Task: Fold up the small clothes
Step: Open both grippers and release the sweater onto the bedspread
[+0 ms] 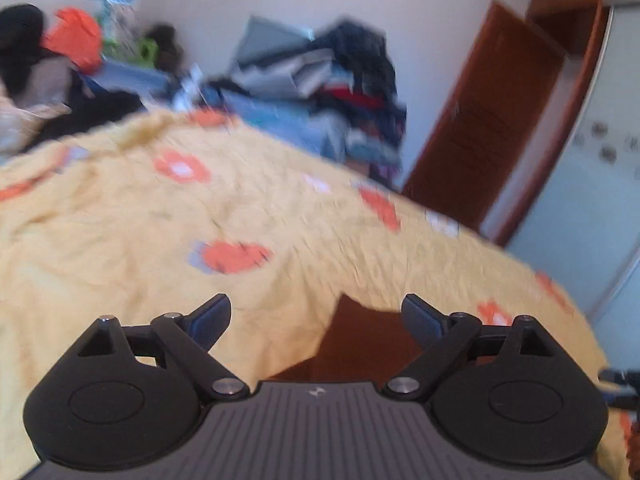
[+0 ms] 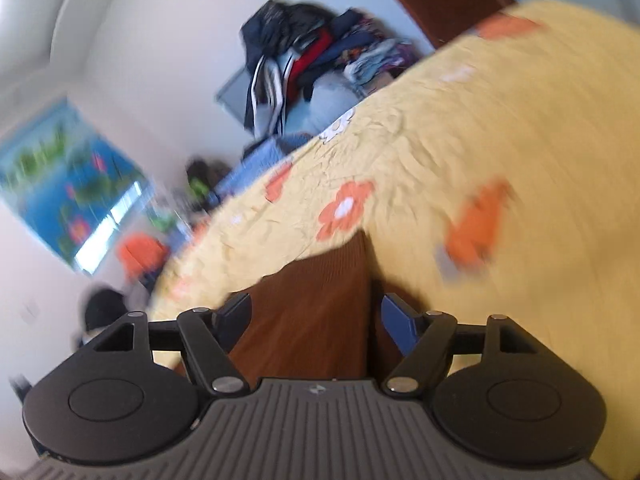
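Note:
Both views are blurred by motion. A brown corduroy garment (image 1: 360, 344) lies on the yellow flowered bedspread (image 1: 200, 220), right in front of my left gripper (image 1: 316, 316), which is open and empty above it. In the right wrist view the same brown garment (image 2: 308, 312) lies between the open fingers of my right gripper (image 2: 316, 316), which holds nothing. The yellow bedspread (image 2: 460, 140) fills the right of that view, tilted.
A tall heap of mixed clothes (image 1: 332, 92) stands beyond the bed's far edge; it also shows in the right wrist view (image 2: 304, 64). An orange item (image 1: 74, 36) and dark things lie at the far left. A brown door (image 1: 480, 128) and white cabinet (image 1: 592, 180) stand at the right.

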`<state>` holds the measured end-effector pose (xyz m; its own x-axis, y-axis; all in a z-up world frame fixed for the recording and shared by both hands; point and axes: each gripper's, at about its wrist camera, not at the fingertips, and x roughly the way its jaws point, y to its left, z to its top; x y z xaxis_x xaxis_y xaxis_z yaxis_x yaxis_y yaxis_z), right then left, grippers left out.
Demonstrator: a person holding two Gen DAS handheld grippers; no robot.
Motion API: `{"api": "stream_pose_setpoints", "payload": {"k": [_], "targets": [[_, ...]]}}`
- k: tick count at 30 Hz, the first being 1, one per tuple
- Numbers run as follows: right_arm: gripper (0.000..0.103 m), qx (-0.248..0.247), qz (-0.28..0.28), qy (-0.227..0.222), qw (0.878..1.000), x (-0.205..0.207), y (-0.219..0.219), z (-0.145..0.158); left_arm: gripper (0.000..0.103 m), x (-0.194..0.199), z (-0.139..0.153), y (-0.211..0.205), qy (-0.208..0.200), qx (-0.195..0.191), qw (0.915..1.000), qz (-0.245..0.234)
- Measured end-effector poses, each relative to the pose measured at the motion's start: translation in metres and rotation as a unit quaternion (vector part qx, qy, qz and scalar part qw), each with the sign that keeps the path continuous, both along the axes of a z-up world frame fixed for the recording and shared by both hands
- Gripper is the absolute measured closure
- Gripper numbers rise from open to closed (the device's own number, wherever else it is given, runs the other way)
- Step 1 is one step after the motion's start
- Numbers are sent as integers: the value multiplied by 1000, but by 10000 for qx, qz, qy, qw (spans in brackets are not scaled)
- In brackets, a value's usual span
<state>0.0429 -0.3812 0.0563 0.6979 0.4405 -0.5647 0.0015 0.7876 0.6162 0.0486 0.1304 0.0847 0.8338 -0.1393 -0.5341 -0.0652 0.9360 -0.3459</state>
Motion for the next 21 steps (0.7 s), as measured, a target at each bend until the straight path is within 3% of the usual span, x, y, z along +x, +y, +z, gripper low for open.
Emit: {"api": "stream_pose_setpoints", "payload": {"k": [3,5,7,8,9,10,13,15,18,21], "targets": [[29,-687,345,310,9966,61,24,-16,11,65,-25,-37,675,217,9960,-538],[29,-931,481,605,9927,90,39,-35,13,91,-43,-63,936,871,9904,-518],[30,-1145,557,828,9884,111,49,-51,35,109,-61,-76,1181,1092,9844,-709],[45,-1207,607,676,9885,108,54,-55,53,110,-65,-79,1034,1268,9841,-693],[66,-1126,703,635,9891,111,58,-56,99,111,-67,-83,967,1437,9820,-750],[88,-876,841,761,9897,113,59,-59,97,112,-65,-83,945,1426,9820,-795],[89,-1024,866,271,9906,99,63,-41,97,104,-54,-74,486,1597,9851,-411],[91,-917,553,109,9942,97,49,-34,98,108,-62,-67,750,1591,9836,-400],[90,-926,263,366,9947,99,38,-47,97,99,-69,-71,605,1809,9807,-421],[70,-786,248,527,9952,88,39,-52,93,85,-53,-78,529,1949,9789,-317]]}}
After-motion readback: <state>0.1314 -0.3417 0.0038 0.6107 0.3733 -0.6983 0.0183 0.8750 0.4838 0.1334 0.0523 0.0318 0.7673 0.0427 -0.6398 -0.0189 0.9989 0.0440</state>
